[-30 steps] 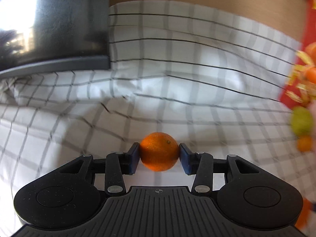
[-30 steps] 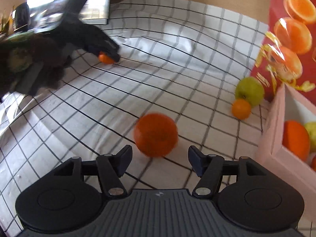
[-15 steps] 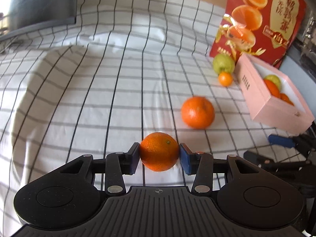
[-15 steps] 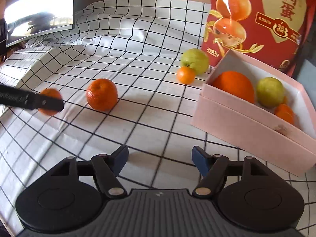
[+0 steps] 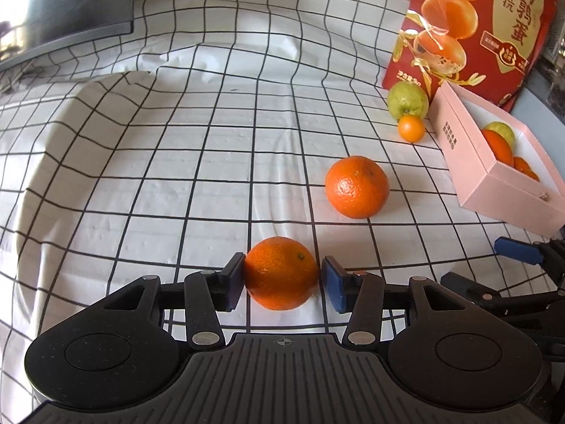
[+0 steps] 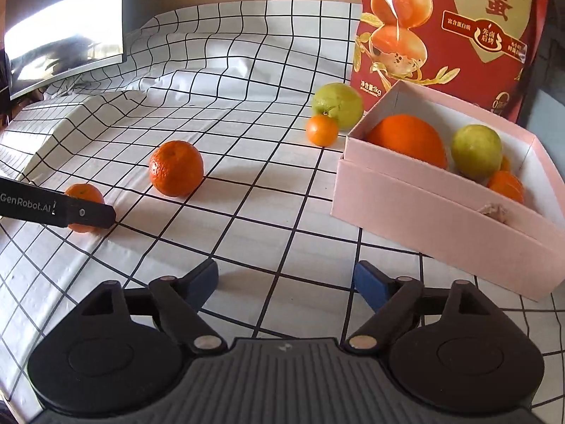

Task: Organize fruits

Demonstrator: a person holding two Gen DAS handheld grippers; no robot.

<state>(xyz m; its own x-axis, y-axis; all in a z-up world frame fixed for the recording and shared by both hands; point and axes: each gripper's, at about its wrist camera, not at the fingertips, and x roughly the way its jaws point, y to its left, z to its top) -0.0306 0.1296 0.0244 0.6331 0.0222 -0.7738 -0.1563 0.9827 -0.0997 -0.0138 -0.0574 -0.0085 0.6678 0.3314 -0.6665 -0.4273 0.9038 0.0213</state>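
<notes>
**A:** So the left gripper (image 5: 282,279) has its fingers closed on a small orange (image 5: 281,273), pads on both sides, just over the checkered cloth (image 5: 176,162). Goal's the pink box (image 5: 494,183) off to the right. Any tips for the carry?

**B:** Looks like a decent centered pinch, so I'd just keep the squeeze steady and lift a bit before going sideways. There's a bigger orange (image 5: 357,187) sitting right between you and the box, so go over it rather than through it.

**A:** And the right gripper (image 6: 286,282)?

**B:** Fingers spread wide, holding nothing, hovering over the cloth near the box front. It's kind of in the lane, so watch for a bump. It could take that bigger orange (image 6: 176,168) meanwhile.

**A:** Box space?

**B:** From the right camera it already has a big orange (image 6: 406,139), a green fruit (image 6: 476,152) and at least 1 small orange (image 6: 506,185). The near corner looks free to me. Clear the wall, lower in, then let go so it doesn't roll.

**A:** Leftovers?

**B:** A green fruit (image 6: 338,105) and a tiny orange (image 6: 321,130) touching by the red bag (image 6: 448,28).
</notes>
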